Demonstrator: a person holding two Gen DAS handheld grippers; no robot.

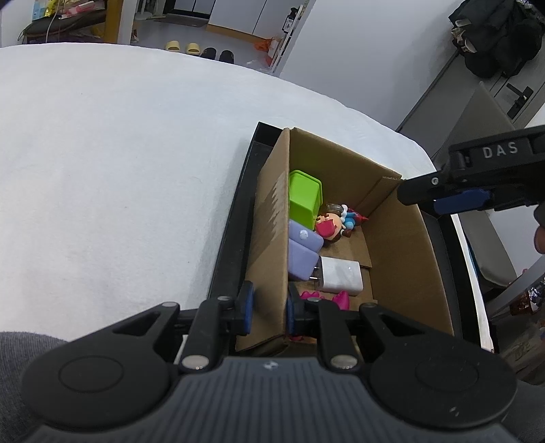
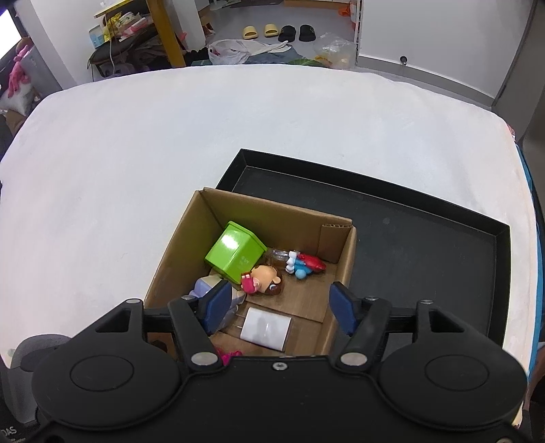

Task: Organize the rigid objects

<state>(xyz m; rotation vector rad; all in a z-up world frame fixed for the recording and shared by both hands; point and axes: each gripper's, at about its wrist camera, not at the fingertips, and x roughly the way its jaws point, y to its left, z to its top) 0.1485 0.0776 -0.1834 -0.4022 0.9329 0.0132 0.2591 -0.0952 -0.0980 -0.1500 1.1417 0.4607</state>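
Note:
An open cardboard box (image 1: 402, 245) stands in the left end of a black tray (image 2: 425, 245). Inside lie a green cube (image 2: 235, 252), a toy figure (image 2: 265, 279) with a red cap, two lilac blocks (image 1: 303, 248), a white charger (image 2: 267, 327) and a pink toy (image 1: 340, 300). My left gripper (image 1: 269, 308) is shut on the box's near-left wall, one pad outside and one inside. My right gripper (image 2: 279, 305) hovers open over the box with nothing between its pads. One of its fingers (image 1: 460, 200) shows above the box's right wall.
The tray sits near the right edge of a table under a white cloth (image 2: 170, 136). The tray's right part is bare. A grey object (image 2: 34, 344) lies at the near left. Beyond the table are floor, slippers (image 2: 260, 31) and furniture.

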